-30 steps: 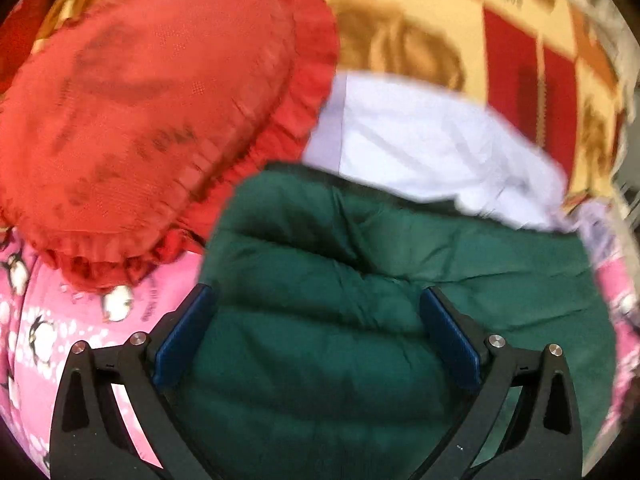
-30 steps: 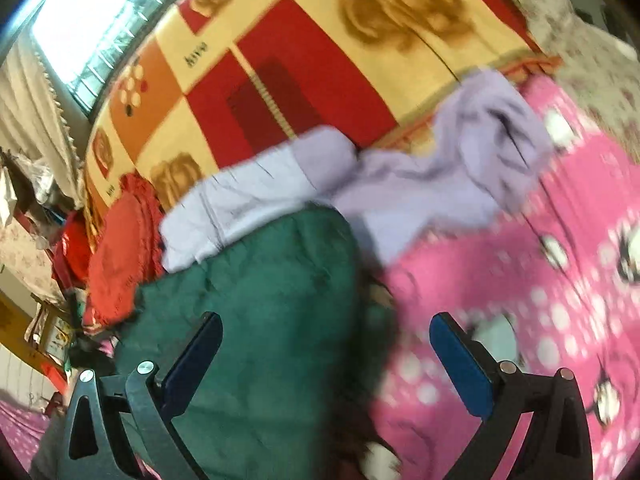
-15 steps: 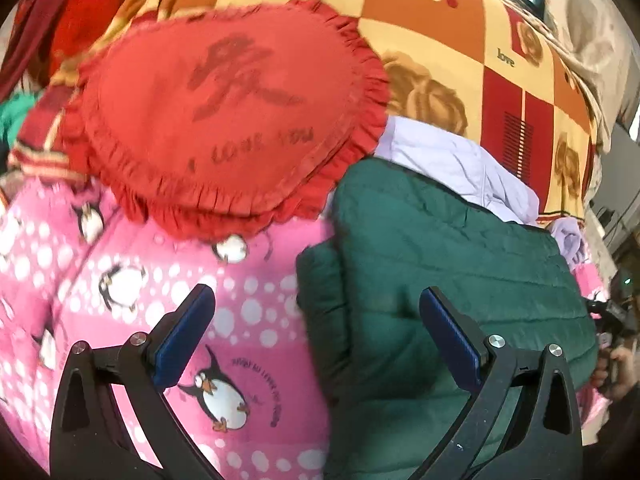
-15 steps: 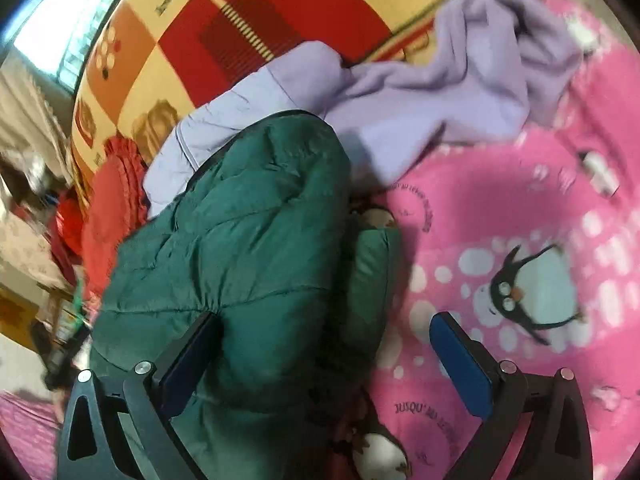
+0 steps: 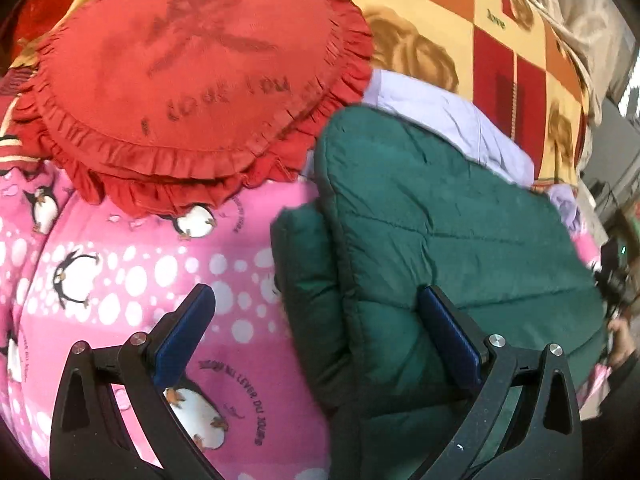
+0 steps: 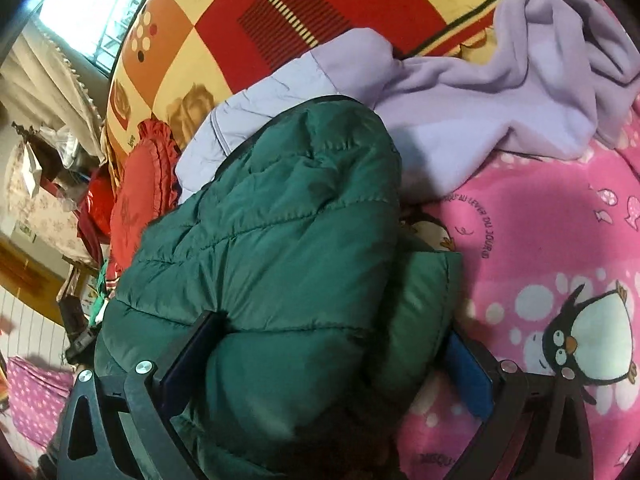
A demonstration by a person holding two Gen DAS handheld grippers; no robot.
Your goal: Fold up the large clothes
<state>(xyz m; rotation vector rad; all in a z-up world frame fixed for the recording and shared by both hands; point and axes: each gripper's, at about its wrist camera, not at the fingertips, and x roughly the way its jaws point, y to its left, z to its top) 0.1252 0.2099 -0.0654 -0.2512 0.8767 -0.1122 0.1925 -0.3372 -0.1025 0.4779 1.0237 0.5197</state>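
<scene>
A dark green quilted jacket (image 5: 440, 216) lies folded in a thick bundle on the pink penguin blanket (image 5: 120, 272). My left gripper (image 5: 316, 320) is open at the jacket's left edge. Its right finger rests on the padding and its left finger is over the blanket. In the right wrist view the same jacket (image 6: 280, 220) fills the centre. My right gripper (image 6: 326, 354) is open, and the jacket's near right fold bulges between its two fingers. A tucked flap (image 6: 424, 296) sticks out beside the right finger.
A red frilled heart pillow (image 5: 192, 80) lies just behind the jacket's left side. A lilac jacket (image 6: 272, 96) and a lilac fleece garment (image 6: 500, 92) lie behind it. A red and yellow checked blanket (image 6: 300, 12) rises at the back. Cluttered furniture (image 6: 48, 168) stands to the left.
The left gripper swung from over the jacket's top to its left edge. The right gripper came closer, and the jacket's right fold now sits between its fingers.
</scene>
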